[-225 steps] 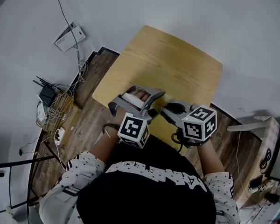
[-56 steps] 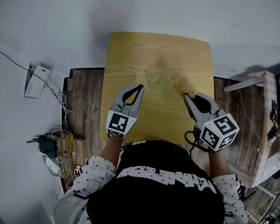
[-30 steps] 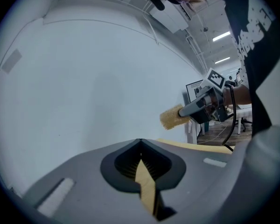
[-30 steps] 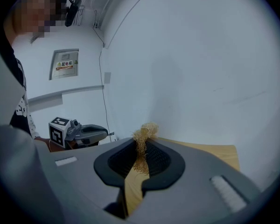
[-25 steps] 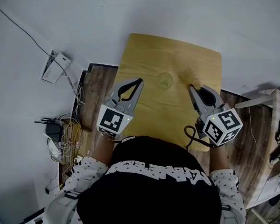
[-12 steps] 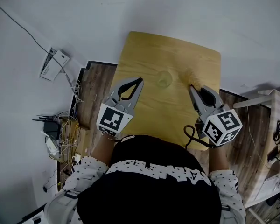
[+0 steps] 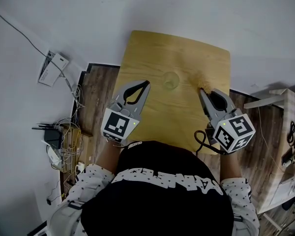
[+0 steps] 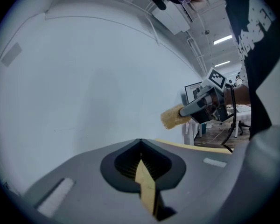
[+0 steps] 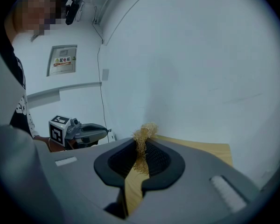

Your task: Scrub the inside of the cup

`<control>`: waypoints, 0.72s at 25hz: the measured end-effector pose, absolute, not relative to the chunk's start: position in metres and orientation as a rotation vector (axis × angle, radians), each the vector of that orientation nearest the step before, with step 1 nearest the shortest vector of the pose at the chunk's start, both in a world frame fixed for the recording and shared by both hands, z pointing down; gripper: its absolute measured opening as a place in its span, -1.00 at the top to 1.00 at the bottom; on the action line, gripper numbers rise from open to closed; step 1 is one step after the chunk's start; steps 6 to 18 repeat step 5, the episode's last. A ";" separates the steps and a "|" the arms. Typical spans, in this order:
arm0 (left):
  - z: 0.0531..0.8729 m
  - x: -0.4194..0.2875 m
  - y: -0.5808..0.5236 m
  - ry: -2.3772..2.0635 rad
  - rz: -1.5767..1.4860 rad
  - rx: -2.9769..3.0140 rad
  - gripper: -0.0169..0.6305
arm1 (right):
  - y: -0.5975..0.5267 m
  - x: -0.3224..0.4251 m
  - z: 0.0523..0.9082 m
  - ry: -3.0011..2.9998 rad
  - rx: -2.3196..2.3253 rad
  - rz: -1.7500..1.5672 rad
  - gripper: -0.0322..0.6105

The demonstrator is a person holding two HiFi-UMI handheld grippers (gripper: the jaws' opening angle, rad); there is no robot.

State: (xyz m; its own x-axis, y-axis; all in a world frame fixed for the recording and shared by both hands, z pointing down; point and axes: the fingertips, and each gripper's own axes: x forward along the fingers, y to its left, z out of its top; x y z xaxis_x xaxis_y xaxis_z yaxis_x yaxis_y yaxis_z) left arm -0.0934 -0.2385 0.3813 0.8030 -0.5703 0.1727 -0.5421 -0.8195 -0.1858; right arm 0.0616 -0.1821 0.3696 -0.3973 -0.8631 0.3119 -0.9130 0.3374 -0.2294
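A clear glass cup (image 7: 170,79) stands upright on the wooden table (image 7: 152,48), a little beyond and between the two grippers. My left gripper (image 7: 146,84) hovers to the cup's left, shut with nothing between its jaws; in the left gripper view its tips (image 8: 140,143) meet. My right gripper (image 7: 203,90) hovers to the cup's right, shut on a tan fibrous scrubber (image 7: 202,79), whose tuft (image 9: 145,131) sticks out past the jaw tips (image 9: 141,143). The left gripper view also catches the right gripper (image 8: 203,108) with the scrubber (image 8: 171,117).
White wall runs behind the table. On the wooden floor at the left lie tangled cables and a black box (image 7: 53,140), with a white wall box (image 7: 51,68) above them. White furniture (image 7: 278,92) stands at the right.
The head view has shifted slightly. Both grippers hold about the same places beside the cup, both still shut.
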 end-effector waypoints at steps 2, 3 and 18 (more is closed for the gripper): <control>0.381 -0.093 -0.240 0.883 -0.332 -2.860 0.94 | -0.184 0.061 0.369 -2.457 1.637 0.555 0.73; 0.381 -0.093 -0.240 0.883 -0.331 -2.859 0.94 | -0.185 0.060 0.369 -2.457 1.634 0.553 0.73; 0.382 -0.092 -0.242 0.881 -0.328 -2.859 0.94 | -0.186 0.059 0.370 -2.459 1.630 0.552 0.73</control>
